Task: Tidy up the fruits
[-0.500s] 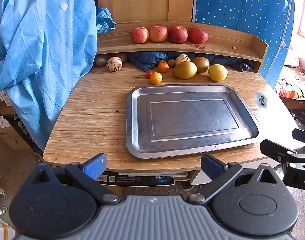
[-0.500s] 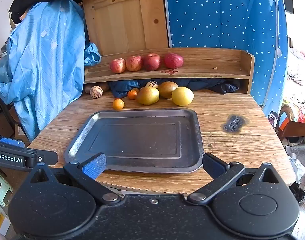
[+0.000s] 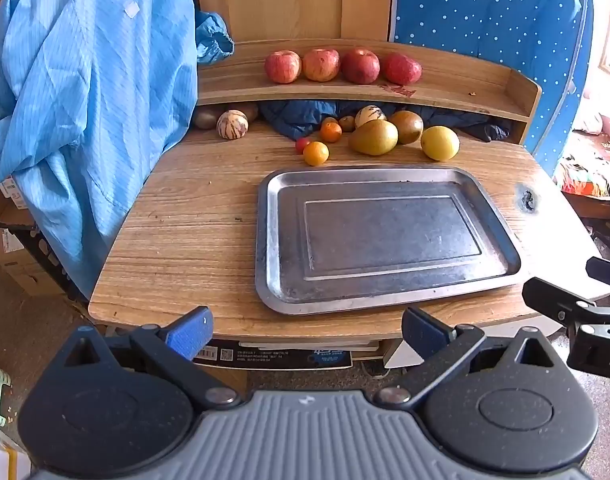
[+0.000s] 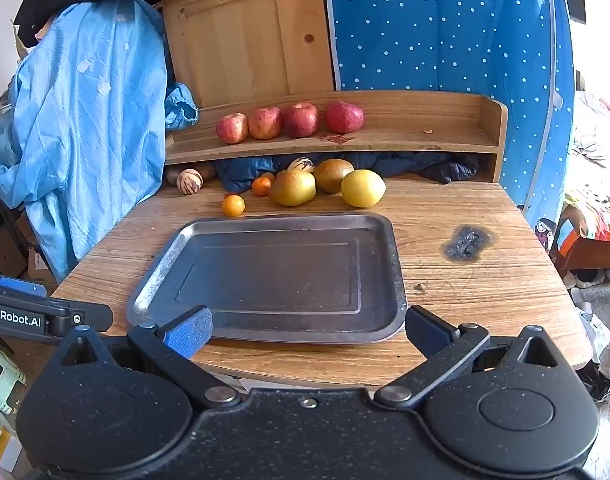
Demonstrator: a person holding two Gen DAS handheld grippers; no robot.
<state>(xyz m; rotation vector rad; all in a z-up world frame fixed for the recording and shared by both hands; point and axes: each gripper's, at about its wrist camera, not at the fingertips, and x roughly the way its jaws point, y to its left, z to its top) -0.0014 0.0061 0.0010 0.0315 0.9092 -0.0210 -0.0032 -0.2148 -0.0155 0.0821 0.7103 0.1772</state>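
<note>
An empty metal tray lies in the middle of the wooden table. Behind it sit a lemon, two greenish pears, two small oranges, a tiny red fruit and two striped melons. Several red apples line the raised shelf. My left gripper hovers open at the table's front edge, nothing between its fingers. My right gripper is open too, just above the tray's near rim. The lemon and the apples also show there.
A light blue coat hangs over the table's left side. Dark blue cloth is stuffed under the shelf. A black burn mark stains the table right of the tray. A blue dotted curtain stands behind.
</note>
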